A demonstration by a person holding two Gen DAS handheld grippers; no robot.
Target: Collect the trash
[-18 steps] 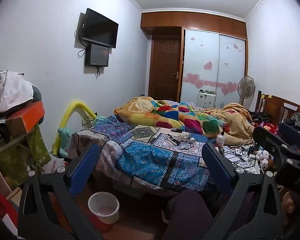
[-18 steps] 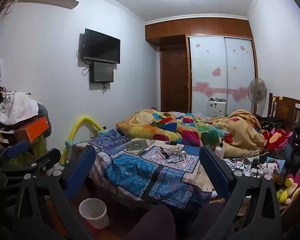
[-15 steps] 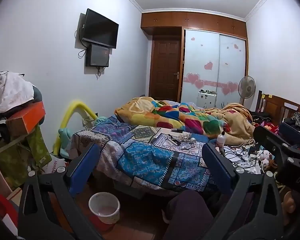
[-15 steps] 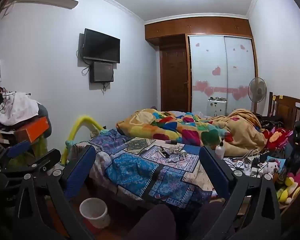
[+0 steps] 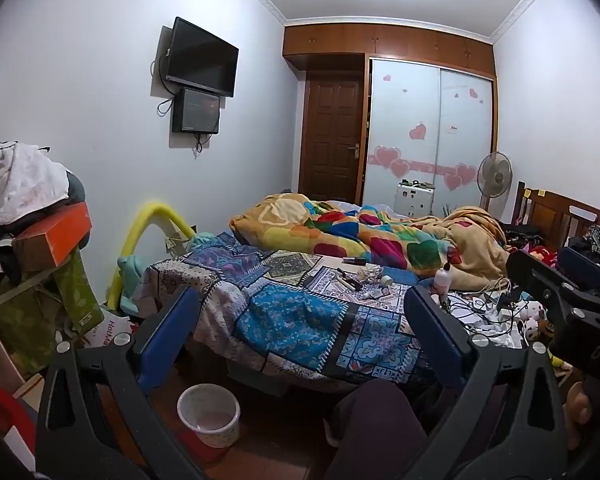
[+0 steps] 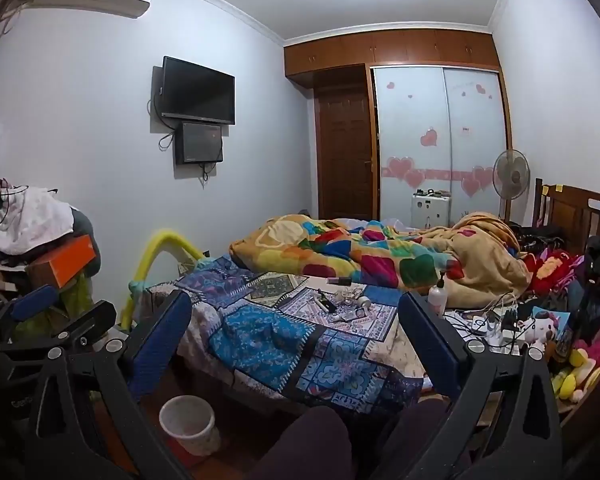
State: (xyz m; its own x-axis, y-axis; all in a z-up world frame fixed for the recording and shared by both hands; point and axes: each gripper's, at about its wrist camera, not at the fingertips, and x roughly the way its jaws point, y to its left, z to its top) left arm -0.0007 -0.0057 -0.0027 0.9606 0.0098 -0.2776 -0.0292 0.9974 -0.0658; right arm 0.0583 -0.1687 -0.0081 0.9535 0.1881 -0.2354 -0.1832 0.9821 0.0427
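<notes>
**Both grippers hanging spread over a cluttered bed**

A bed point(image 5: 300, 312) under a blue patchwork cover is filling the room ahead of the fingers, with a bright heart-patterned quilt point(image 5: 364, 240) lying bunched beyond it. Small litter point(image 5: 364, 280) — crumpled wrappers, tubes and a cap — is lying on the cover, past the fingertips and between the two fingers in both views. A white pump bottle point(image 5: 442, 278) is standing just beyond the right-hand finger, beside a tangle of cables point(image 5: 480, 304). A pale waste bin point(image 5: 209, 414) is sitting on the floor below the bed's near edge, under the left-hand finger. A television point(image 5: 202, 58) is hanging on the wall well beyond the left-hand finger, and a wardrobe point(image 5: 432, 140) with heart stickers is standing at the far end next to a fan point(image 5: 494, 174). An orange box point(image 5: 52, 236) is resting on a heap of clothes outside the left-hand finger.

The left gripper point(image 5: 296, 320) is pointing level toward the bed, its blue-padded fingers point(image 5: 168, 332) standing wide apart and gripping nothing. The right gripper point(image 6: 296, 320) is holding the same level pose, its fingers point(image 6: 432, 344) likewise spread and bare. The litter is lying well apart from both.
</notes>
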